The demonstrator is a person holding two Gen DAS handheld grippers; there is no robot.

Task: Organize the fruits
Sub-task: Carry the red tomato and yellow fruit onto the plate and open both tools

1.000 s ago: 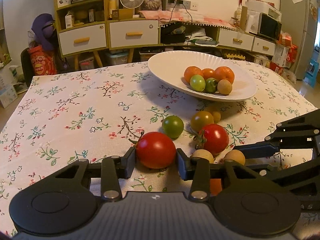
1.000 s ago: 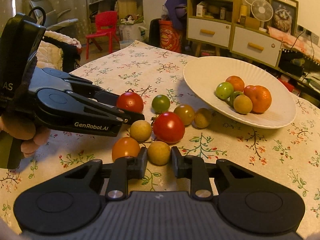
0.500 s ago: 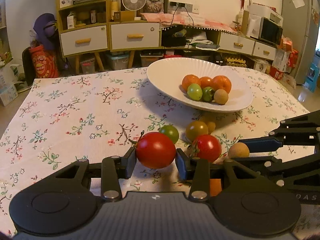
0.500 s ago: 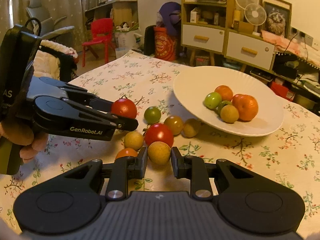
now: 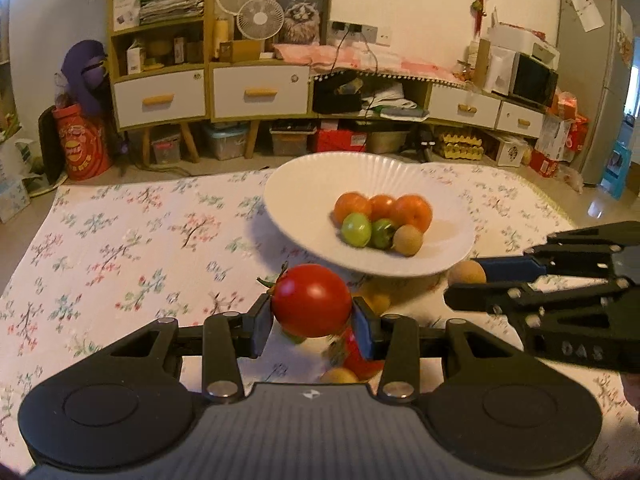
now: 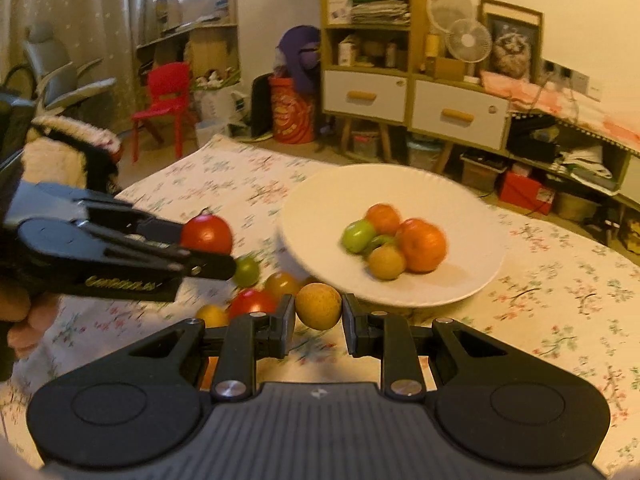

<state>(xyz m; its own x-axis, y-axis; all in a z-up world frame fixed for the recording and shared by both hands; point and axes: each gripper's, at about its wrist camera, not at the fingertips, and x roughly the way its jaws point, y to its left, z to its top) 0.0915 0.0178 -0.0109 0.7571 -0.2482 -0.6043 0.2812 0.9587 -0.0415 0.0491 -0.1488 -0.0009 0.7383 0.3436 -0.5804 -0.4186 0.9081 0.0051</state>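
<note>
Both claws had lifted their fruit off the worktop: left claw [image 5: 312, 322] clamped the red tomato [image 5: 311, 300], right claw [image 6: 319, 320] the tan fruit [image 6: 319, 306]. Plate [image 5: 304, 188] lay at twelve o'clock; converging there, I risked collision.

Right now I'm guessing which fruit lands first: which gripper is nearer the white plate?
Right, by a little. The right gripper, shut on a tan fruit, sits at the white plate's near rim; the left gripper, holding the red tomato, hangs just short of it.
</note>
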